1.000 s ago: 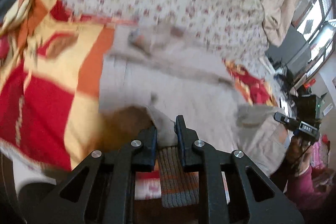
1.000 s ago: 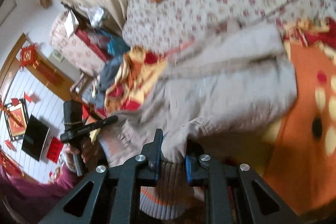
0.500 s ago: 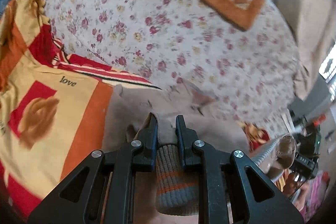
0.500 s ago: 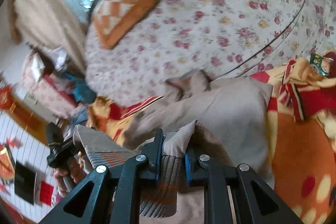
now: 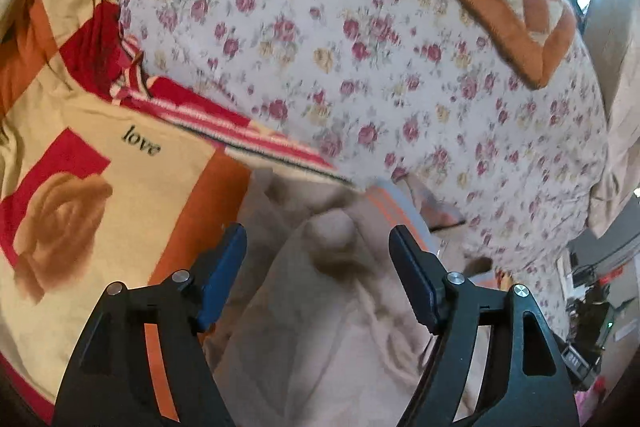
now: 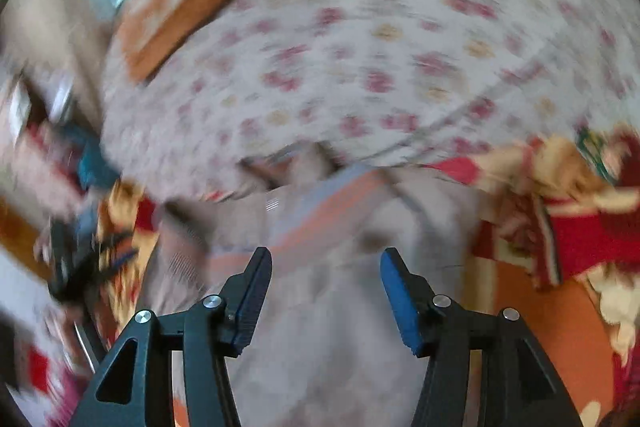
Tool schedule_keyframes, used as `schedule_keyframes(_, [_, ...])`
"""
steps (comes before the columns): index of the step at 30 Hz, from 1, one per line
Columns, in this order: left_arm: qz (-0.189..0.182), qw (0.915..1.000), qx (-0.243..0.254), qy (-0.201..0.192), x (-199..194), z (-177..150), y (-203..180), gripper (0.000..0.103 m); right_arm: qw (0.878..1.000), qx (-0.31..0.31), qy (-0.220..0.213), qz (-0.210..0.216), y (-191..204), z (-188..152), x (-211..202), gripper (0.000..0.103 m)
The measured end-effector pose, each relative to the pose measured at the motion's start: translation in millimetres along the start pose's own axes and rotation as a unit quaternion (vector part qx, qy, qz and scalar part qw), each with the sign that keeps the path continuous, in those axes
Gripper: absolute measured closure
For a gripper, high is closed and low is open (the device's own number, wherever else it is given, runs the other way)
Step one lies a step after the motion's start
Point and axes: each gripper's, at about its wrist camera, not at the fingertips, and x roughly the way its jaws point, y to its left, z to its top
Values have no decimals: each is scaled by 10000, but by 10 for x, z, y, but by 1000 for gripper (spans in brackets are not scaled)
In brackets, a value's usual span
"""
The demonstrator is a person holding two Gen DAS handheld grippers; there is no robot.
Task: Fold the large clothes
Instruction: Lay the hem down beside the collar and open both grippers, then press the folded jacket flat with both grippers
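Both grippers have let go of the beige jacket's (image 5: 320,327) ribbed hem: left gripper (image 5: 318,267) and right gripper (image 6: 326,287) gape wide and empty over it. It lies doubled on the orange blanket (image 5: 120,195). Next, probably regrasp a side for the crosswise fold

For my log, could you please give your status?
Left gripper and right gripper open, empty. Beige garment released on the blanket. Nothing obstructing.
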Motion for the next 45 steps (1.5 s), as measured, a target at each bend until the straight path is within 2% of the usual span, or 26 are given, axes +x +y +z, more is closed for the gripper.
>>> schedule_keyframes(3, [105,9991,316,259,100,-107,-120,29,9985,-319,414,146,313,-51,316,35])
schedule_keyframes(6, [401,9952,770,448,216,-234,-297,29,9965,-472,663,-189,449,-89,631,35])
schedule_keyframes(9, [503,9921,1080,390,252,-328,-483,29,9962,-316,768,-254,418,-171,774,35])
schedule_keyframes(13, [588,9885,1361,283,340,-419,-712,29,9942,-378,839,-558,443,-225,951,35])
schedule_keyframes(16, [1010,9799,1692,301,569,-507,-838,29,9893,-710,887,-916,536,-200,1141,35])
schedule_keyframes(17, [1238,9751,1820,272,663,-540,-858,29,9851,-906,951,-1109,581,-200,1235,47])
schedule_keyframes(18, [1355,9723,1887,254,718,-551,-866,29,9816,-1064,984,-1244,612,-205,1305,68])
schedule_keyframes(19, [1464,9693,1962,222,769,-556,-871,29,9768,-1267,1020,-1393,656,-203,1386,73])
schedule_keyframes(20, [1521,9676,2007,184,791,-545,-868,29,9751,-1350,1024,-1434,678,-181,1424,84])
schedule_keyframes(22, [1560,9679,1970,-22,761,-474,-850,29,9756,-1358,891,-1480,700,-62,1428,89])
schedule_keyframes(24, [1454,9739,1690,-422,626,-361,-806,29,9794,-1179,507,-1558,655,102,1360,90])
schedule_keyframes(25, [1510,9732,1650,-539,594,-317,-797,29,9811,-969,271,-1654,575,206,1339,90])
schedule_keyframes(27, [1807,9663,1767,-495,647,-279,-784,29,9827,-682,235,-1706,418,282,1432,90])
schedule_keyframes(29, [1910,9644,1827,41,813,-279,-681,29,9867,-325,606,-1473,230,257,1624,88])
schedule_keyframes(30, [1922,9655,1737,258,872,-280,-602,29,9877,-227,686,-1384,178,231,1638,83])
schedule_keyframes(31, [1865,9686,1611,320,877,-275,-537,29,9898,-193,650,-1250,169,229,1577,77])
schedule_keyframes(32, [1766,9726,1474,327,845,-257,-487,29,9917,-152,653,-1093,166,228,1483,58])
schedule_keyframes(33, [1714,9750,1376,332,789,-225,-455,29,9932,-98,680,-937,160,223,1364,47])
schedule_keyframes(35, [1712,9753,1369,252,657,-168,-431,29,9961,-92,559,-676,105,192,966,46])
schedule_keyframes(36, [1780,9735,1426,147,576,-138,-417,29,9959,-173,469,-750,88,171,779,41])
schedule_keyframes(37, [1876,9709,1487,67,516,-121,-396,29,9937,-300,338,-1028,44,145,554,37])
schedule_keyframes(38, [1991,9675,1558,22,469,-107,-370,29,9912,-381,223,-1244,6,132,423,28])
schedule_keyframes(39, [2072,9645,1636,33,435,-104,-324,29,9880,-467,80,-1471,-51,118,296,24])
schedule_keyframes(40, [2041,9641,1698,93,416,-106,-270,29,9856,-538,64,-1602,-103,133,264,24])
schedule_keyframes(42, [1761,9687,1721,314,401,-131,-167,29,9818,-608,322,-1772,-167,130,329,24])
schedule_keyframes(45, [1451,9736,1644,629,397,-205,-57,29,9828,-573,526,-1677,-230,144,549,25])
